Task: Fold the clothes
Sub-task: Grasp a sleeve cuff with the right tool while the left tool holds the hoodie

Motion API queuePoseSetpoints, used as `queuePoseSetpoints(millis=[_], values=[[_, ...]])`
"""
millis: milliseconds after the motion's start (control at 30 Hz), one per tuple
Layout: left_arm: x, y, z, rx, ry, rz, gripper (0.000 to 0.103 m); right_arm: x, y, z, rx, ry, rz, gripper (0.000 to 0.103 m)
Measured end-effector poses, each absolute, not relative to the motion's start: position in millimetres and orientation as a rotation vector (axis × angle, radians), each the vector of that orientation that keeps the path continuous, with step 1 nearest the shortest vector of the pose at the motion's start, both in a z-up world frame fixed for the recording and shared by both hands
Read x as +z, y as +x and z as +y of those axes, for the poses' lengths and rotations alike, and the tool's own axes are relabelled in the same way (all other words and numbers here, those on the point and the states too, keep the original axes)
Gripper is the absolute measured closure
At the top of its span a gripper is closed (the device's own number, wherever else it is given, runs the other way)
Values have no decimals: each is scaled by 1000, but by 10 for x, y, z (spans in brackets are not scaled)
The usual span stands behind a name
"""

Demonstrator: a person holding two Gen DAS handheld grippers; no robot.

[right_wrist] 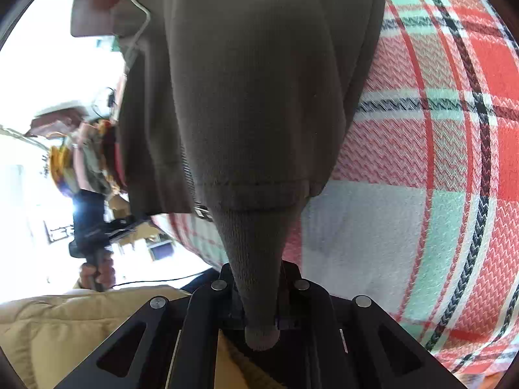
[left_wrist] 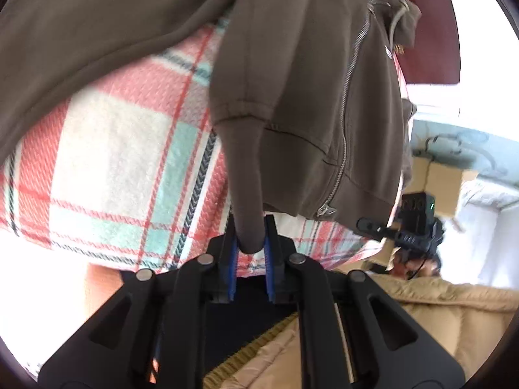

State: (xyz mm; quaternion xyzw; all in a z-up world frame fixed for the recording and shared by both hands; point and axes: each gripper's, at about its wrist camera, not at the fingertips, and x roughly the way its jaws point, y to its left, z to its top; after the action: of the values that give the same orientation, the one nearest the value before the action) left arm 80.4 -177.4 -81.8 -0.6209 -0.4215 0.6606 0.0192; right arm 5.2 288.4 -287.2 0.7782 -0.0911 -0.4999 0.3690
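A brown zip-up hoodie [left_wrist: 318, 103] hangs lifted over a plaid blanket [left_wrist: 123, 168]. My left gripper [left_wrist: 251, 243] is shut on the ribbed cuff of one sleeve [left_wrist: 243, 168], pinched between its blue pads. My right gripper [right_wrist: 259, 295] is shut on the ribbed cuff of the other sleeve [right_wrist: 256, 243], which fills the middle of the right wrist view; the cuff end pokes back past the jaws. The hoodie body [right_wrist: 152, 136] with its zipper and white drawstring hangs behind, and its upper part runs out of both views.
The red, white and mint plaid blanket [right_wrist: 421, 168] covers the surface below. A tan quilted jacket [left_wrist: 438, 321] lies near me, also in the right wrist view [right_wrist: 65, 330]. A cardboard box [left_wrist: 434, 178] and dark red furniture [left_wrist: 431, 32] stand beyond.
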Motion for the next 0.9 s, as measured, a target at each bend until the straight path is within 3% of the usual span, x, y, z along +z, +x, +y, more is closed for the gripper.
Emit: queuePoseSetpoints(millis=[67, 133, 167, 200, 233, 267, 600, 900], values=[[-696, 705, -1713, 2102, -1917, -1199, 89, -2848, -78, 3038, -1348, 1979, -303, 84], [-523, 594, -1668, 2152, -1891, -1102, 85, -2800, -257, 3258, -1433, 1940, -404, 54], [-431, 546, -1649, 2174, -1871, -1066, 74, -2777, -346, 3369, -1474, 1918, -454, 37], [-347, 503, -1625, 2199, -1858, -1035, 65, -2753, -435, 3479, -1515, 1895, -505, 35], [-266, 462, -1599, 2225, -1847, -1005, 49, -2729, -524, 3589, -1556, 1871, -555, 35], [-176, 424, -1575, 2250, -1827, -983, 44, -2705, -613, 3699, -1596, 1846, -606, 35], [569, -6, -1329, 2419, -1697, -937, 44, -2697, -1413, 4876, -1962, 1545, -1193, 30], [466, -724, -589, 2332, -1679, -860, 44, -2945, -1653, 5496, -2156, 1267, -1522, 30]])
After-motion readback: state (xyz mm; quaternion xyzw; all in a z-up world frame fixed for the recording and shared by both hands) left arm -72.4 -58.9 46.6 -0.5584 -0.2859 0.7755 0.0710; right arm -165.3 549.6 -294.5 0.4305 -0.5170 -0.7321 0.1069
